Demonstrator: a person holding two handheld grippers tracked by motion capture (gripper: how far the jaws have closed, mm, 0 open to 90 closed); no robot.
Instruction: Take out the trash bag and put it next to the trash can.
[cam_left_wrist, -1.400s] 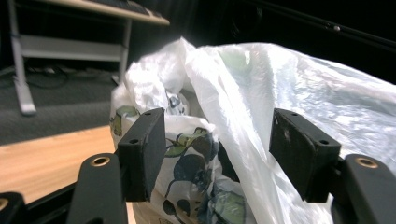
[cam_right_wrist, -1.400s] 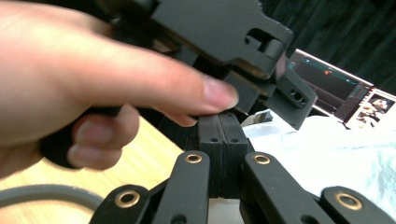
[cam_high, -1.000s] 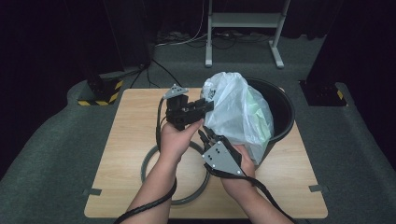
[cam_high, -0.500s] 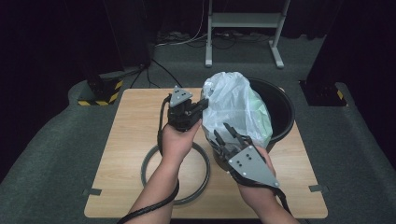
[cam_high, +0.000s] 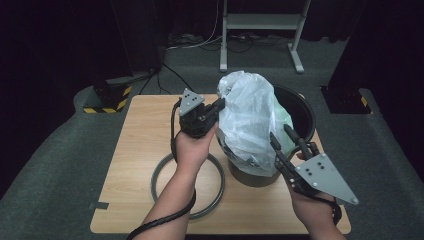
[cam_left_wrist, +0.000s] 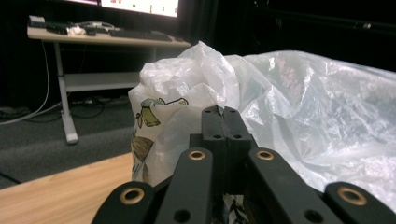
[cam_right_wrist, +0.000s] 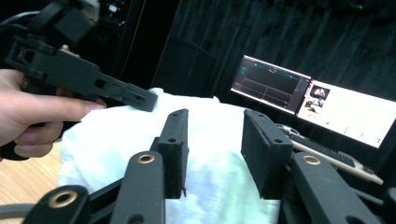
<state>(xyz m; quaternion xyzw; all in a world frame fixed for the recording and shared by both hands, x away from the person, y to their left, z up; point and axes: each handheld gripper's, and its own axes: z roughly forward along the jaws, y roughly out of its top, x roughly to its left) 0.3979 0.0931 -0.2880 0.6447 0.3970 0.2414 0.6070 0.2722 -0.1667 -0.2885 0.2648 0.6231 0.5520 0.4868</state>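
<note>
White, half-clear plastic bag (cam_high: 252, 122) stands bunched up in the black bin (cam_high: 299, 115), at about 1 o'clock on the wooden table (cam_high: 135, 150), and it hides most of the bin's mouth; only the far rim and a low part of the wall can be seen. The left gripper (cam_high: 219, 106) is at 9 o'clock from the bag. Its jaws are pressed together on a fold of the bag's edge. In the left gripper view the two pads meet with the thin film between them, and the gripper (cam_left_wrist: 224, 122) covers the lower part of the bag (cam_left_wrist: 299, 102). This view also shows a brown and yellow print on the bag, which is too crumpled to read. The right gripper (cam_high: 289, 142) is at 5 o'clock from the bag, near it. Its jaws have just been opening, and nothing is between them. The right gripper view shows the gap between its pads (cam_right_wrist: 212, 149), with the bag (cam_right_wrist: 205, 154) behind it and blurred. Far off there are two lit monitors (cam_right_wrist: 308, 100), but their writing is too small to read. A grey ring (cam_high: 165, 172) lies on the table at 7 o'clock from the bin, and the left forearm partly covers it.
</note>
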